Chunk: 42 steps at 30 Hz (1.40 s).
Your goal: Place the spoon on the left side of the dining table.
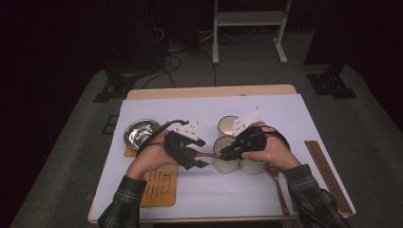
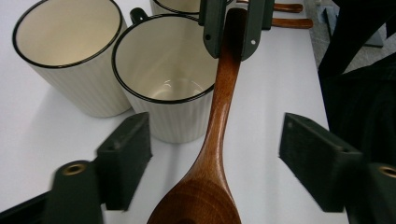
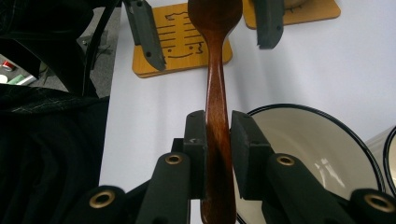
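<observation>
Here: glossy wooden spoon [image 3: 217, 70] clamped in right claw [image 3: 218, 135].

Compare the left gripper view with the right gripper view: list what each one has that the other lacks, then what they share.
Left gripper view alone: the spoon's bowl between the open left gripper, and two more wooden handles lying at the far edge.
Right gripper view alone: the orange wooden boards and a plaid sleeve.
Shared: the wooden spoon pinched at its handle by the right gripper, the white mugs and the white table cover.
</observation>
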Motion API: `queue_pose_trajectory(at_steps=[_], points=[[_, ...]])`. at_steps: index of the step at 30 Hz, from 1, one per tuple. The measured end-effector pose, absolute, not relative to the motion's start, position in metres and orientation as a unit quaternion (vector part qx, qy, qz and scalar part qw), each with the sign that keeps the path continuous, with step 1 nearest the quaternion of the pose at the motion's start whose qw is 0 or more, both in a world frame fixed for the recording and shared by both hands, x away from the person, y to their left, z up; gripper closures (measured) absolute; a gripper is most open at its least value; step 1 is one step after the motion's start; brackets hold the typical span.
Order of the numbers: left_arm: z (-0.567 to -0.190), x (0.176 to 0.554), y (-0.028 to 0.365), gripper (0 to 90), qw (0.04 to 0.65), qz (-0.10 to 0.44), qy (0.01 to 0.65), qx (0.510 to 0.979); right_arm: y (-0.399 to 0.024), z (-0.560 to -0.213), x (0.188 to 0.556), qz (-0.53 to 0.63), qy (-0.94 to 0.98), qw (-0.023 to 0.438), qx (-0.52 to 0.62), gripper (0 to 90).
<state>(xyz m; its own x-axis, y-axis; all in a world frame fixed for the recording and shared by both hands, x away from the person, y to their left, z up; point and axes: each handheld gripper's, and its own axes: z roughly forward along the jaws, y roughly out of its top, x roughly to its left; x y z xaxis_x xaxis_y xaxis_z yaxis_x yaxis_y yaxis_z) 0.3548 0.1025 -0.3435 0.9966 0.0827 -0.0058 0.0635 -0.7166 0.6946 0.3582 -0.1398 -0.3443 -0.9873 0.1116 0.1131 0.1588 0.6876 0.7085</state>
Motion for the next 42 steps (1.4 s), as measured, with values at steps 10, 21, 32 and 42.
queue_pose_trajectory(at_steps=[10, 21, 32, 42], points=[[-0.3421, 0.353, 0.0976, 44.4, 0.371, 0.012, 0.033, 0.928, -0.1374, -0.3431, 0.3573, -0.39, -0.918, 0.032, -0.07, 76.0], [-0.3428, 0.3534, 0.0965, 56.4, 0.357, 0.007, 0.035, 0.933, -0.1349, -0.3418, 0.3565, -0.39, -0.918, 0.033, -0.066, 76.1], [-0.344, 0.3542, 0.0965, 66.0, 0.35, -0.002, 0.036, 0.936, -0.1321, -0.342, 0.3567, -0.388, -0.919, 0.033, -0.062, 76.1], [-0.3441, 0.3546, 0.0962, 74.7, 0.349, -0.011, 0.037, 0.936, -0.1312, -0.3415, 0.3558, -0.387, -0.92, 0.035, -0.058, 76.1]])
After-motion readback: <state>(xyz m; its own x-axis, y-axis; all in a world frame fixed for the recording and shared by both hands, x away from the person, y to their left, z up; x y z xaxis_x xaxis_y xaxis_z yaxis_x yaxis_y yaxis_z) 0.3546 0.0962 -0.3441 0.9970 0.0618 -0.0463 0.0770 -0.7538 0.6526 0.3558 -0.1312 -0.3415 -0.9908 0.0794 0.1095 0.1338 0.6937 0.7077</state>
